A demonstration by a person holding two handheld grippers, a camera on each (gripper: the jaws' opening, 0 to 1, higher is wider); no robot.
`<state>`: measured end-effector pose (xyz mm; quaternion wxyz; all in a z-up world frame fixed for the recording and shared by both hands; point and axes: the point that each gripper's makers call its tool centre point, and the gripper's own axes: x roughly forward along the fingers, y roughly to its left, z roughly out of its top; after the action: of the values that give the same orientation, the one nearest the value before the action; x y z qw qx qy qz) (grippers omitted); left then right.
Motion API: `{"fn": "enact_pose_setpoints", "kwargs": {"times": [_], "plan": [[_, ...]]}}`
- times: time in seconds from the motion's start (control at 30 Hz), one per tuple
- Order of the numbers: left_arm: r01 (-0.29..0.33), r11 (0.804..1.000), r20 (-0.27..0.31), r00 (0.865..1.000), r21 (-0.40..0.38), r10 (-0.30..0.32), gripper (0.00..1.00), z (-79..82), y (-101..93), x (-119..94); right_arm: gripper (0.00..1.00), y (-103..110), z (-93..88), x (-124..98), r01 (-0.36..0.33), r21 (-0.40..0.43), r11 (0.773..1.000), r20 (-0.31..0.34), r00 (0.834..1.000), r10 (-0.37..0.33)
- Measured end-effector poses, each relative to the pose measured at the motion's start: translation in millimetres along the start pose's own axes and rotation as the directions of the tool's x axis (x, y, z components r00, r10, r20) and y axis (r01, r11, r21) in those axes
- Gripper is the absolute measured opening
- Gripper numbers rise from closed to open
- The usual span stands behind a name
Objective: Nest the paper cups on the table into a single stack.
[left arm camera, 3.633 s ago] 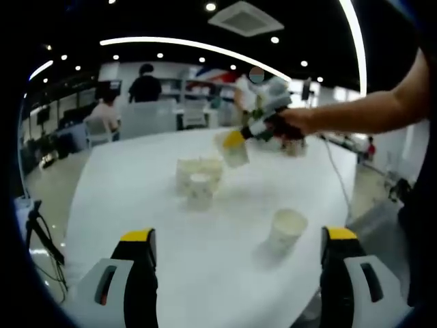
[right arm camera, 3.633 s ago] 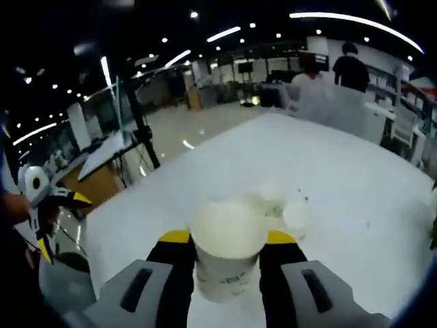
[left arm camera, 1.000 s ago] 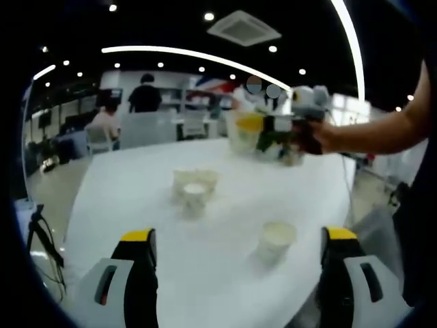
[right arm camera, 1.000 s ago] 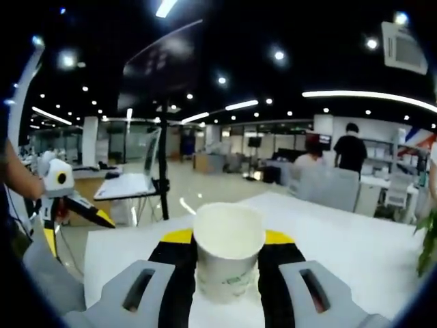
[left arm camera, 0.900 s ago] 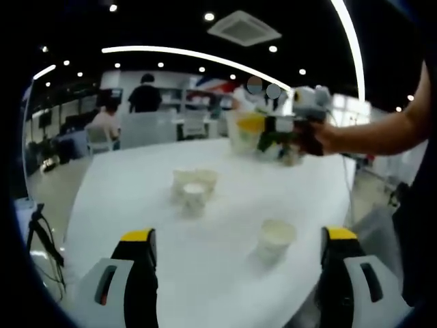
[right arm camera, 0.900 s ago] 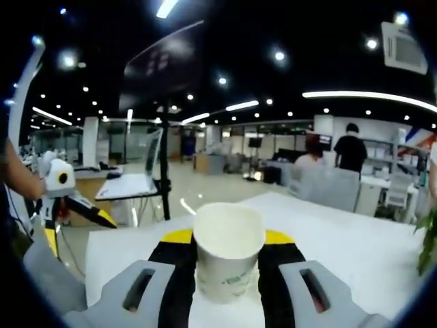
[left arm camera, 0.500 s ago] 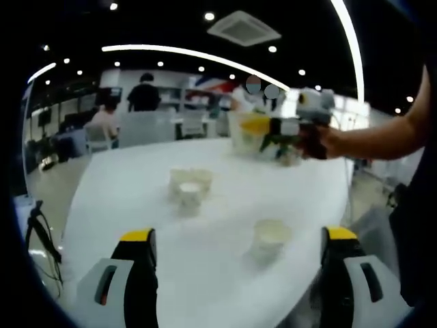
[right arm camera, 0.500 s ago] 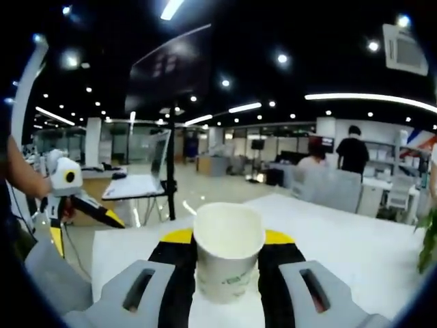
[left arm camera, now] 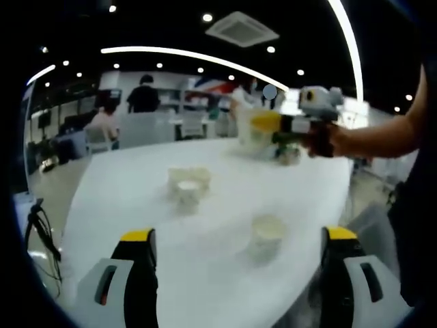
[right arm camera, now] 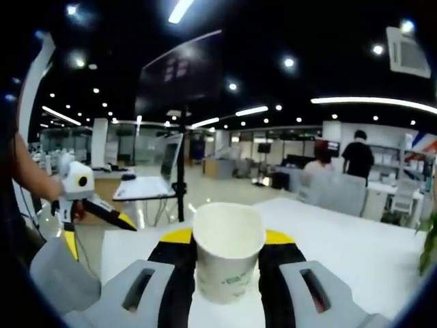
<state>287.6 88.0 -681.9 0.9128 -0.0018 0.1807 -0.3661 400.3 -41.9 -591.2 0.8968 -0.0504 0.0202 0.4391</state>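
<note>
A lone white paper cup stands upright on the white table, ahead of my left gripper, whose yellow-tipped jaws are open with nothing between them. Farther back sits a tight cluster of paper cups. From the right, a hand holds my right gripper in the air above the table's far side, with a cup in it. In the right gripper view that gripper is shut on the paper cup, upright with green print. The left gripper shows at the left, jaws spread.
The table's edge curves along the left with floor and a tripod below. A person's forearm reaches in from the right. Chairs and people sit beyond the table. A monitor on a stand rises behind the table.
The right gripper, raised from the cup cluster earlier, has drifted right with its cup. The left view has shifted slightly, so the table's cups sit a little lower left.
</note>
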Motion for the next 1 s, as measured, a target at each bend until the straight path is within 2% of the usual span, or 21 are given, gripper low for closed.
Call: {"fn": "enact_pose_setpoints", "kwargs": {"times": [0.57, 1.0], "plan": [[0.006, 1.000, -0.009, 1.000, 0.007, -0.006, 0.99, -3.6, -5.6, -0.9, 0.32, 33.3, -5.5, -21.4, -0.021, 0.045, 0.999, 0.020, 1.000, 0.020], [0.006, 1.000, -0.014, 1.000, -0.002, -0.006, 0.99, -5.0, -7.4, 0.7, 0.33, 58.4, -7.1, -34.1, -0.050, 0.014, 0.999, 0.015, 0.999, 0.050]]}}
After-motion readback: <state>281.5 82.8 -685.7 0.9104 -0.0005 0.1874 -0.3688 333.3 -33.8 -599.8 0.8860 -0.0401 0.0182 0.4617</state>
